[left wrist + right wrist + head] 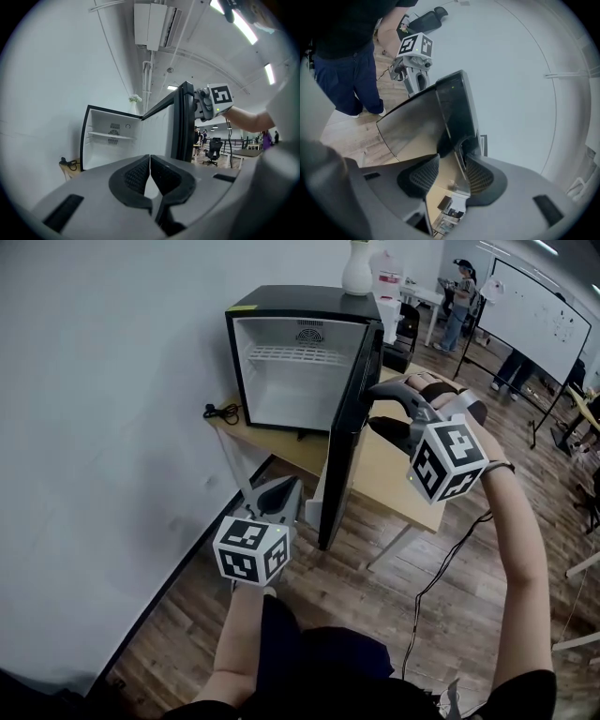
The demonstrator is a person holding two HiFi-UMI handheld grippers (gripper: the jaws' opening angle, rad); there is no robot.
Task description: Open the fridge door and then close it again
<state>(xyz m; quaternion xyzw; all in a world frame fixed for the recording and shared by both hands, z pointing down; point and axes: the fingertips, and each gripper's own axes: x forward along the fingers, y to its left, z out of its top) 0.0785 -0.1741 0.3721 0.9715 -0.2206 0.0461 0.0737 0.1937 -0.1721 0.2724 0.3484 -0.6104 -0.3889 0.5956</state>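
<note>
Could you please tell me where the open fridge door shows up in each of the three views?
Head view: the fridge door stands at centre, edge-on, swung wide open.
Left gripper view: the door rises at centre, dark edge upright, above the shut left tongs.
Right gripper view: the door slants from centre down between the right tongs, whose jaws stand apart.
Shared landmark: the white wall, in all three.
</note>
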